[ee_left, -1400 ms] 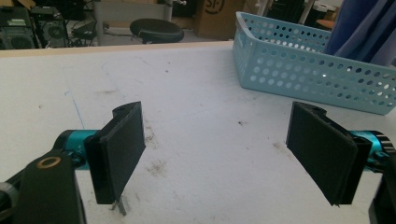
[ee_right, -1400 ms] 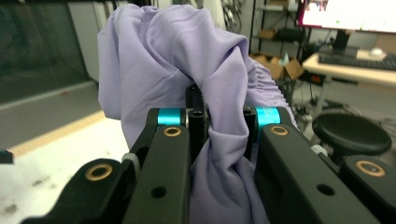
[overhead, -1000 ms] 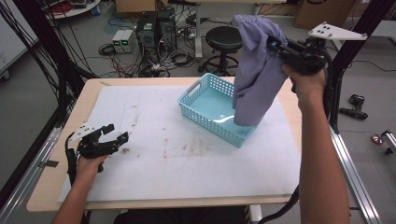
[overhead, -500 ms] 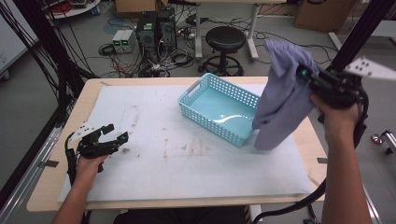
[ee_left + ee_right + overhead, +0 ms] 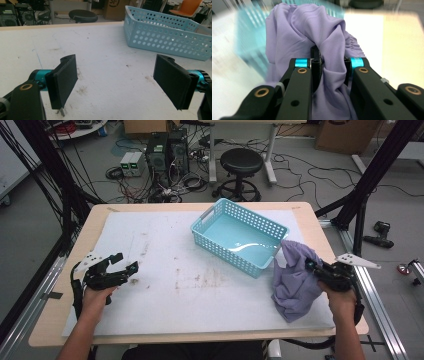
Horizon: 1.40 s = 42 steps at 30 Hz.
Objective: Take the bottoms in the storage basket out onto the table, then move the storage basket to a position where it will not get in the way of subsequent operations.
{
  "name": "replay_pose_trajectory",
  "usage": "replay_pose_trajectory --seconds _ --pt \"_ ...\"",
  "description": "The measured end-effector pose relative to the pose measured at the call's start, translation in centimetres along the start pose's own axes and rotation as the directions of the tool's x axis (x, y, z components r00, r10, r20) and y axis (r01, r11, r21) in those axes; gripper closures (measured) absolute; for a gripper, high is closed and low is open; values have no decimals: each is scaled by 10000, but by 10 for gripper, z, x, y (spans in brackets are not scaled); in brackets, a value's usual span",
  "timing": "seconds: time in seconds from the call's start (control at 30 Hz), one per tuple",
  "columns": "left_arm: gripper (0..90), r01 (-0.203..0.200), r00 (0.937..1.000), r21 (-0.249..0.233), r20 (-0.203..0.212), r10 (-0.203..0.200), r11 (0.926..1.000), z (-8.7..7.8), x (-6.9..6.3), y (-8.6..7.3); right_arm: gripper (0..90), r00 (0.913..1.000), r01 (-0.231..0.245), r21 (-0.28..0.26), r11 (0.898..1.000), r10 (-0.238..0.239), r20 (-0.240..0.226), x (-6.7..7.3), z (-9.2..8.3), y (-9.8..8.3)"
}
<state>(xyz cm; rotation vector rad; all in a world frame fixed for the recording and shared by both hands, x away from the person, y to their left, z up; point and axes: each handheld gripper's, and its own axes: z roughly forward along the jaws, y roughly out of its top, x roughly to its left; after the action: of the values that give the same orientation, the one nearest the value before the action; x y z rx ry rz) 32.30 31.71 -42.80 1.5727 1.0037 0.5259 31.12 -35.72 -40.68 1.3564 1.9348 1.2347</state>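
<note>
Two claws are at work around the blue basket [image 5: 239, 236], which sits empty toward the far middle of the surface [image 5: 165, 275]. The right claw [image 5: 314, 268], just near-right of the basket, is clamped on a bunched lilac cloth [image 5: 294, 282]; its lower folds pool on the white mat beside the basket's near corner. The left claw [image 5: 121, 269], well off to the basket's left, rests with its jaws spread wide and nothing between them. Judged from this, the cloth is being laid out of the basket onto the surface; the next move likely calls for releasing it or bringing the left claw across to spread it.
</note>
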Motion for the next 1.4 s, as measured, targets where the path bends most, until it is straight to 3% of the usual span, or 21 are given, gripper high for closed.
replay_pose_trajectory --seconds 0.07,0.13,0.17,0.2,0.23,0.33,0.4,0.57,0.8,0.87,1.17,1.27,1.37,1.4 --pt "194 13 10000 -6 -10 -13 10000 0 0 0 698 9998 70 672 9977 -81 159 -1 5 -7" --pt "194 20 10000 -26 -14 -21 10000 -1 0 0 500 9989 -73 912 9958 31 458 -3 5 -8" --pt "194 13 10000 -32 -7 -13 10000 -1 0 0 409 9979 -317 779 9965 271 593 -3 2 -5" --pt "194 27 10000 -45 5 -27 10000 -1 0 0 335 9946 -585 221 9980 563 874 -3 -7 3" --pt "194 20 10000 -49 6 -20 10000 -1 -1 0 335 9946 -585 221 9980 563 874 -3 -7 3" --pt "194 6 10000 -80 78 -5 10000 -2 -2 0 267 9911 -379 -737 9966 469 1249 0 -21 20" --pt "194 7 10000 -87 87 -6 10000 -2 -2 0 267 9909 -245 -1157 9930 395 1290 3 -25 31" --pt "194 -79 10000 -86 46 79 9999 -3 -3 0 262 9924 -23 -1071 9943 155 1219 12 -12 44" --pt "194 -103 9999 -141 -27 102 9998 -4 -3 0 271 9940 -173 -89 9998 182 1080 19 16 49" --pt "194 -99 9999 -153 -21 99 9998 -5 -3 0 296 9959 -424 184 9989 407 807 23 29 52" --pt "194 -105 9999 -167 -63 104 9998 -7 -2 -1 361 9993 -275 1218 9922 240 296 35 71 57" --pt "194 -102 9999 -195 -108 100 9998 -8 -2 0 447 9990 -424 1407 9891 443 -107 34 79 57" --pt "194 -130 9998 -200 -131 127 9997 -10 -3 0 599 9970 -188 1347 9907 286 -713 35 80 58" --pt "194 -134 9998 -201 -138 131 9997 -10 -3 0 582 9977 -14 1374 9905 107 -672 39 81 58"
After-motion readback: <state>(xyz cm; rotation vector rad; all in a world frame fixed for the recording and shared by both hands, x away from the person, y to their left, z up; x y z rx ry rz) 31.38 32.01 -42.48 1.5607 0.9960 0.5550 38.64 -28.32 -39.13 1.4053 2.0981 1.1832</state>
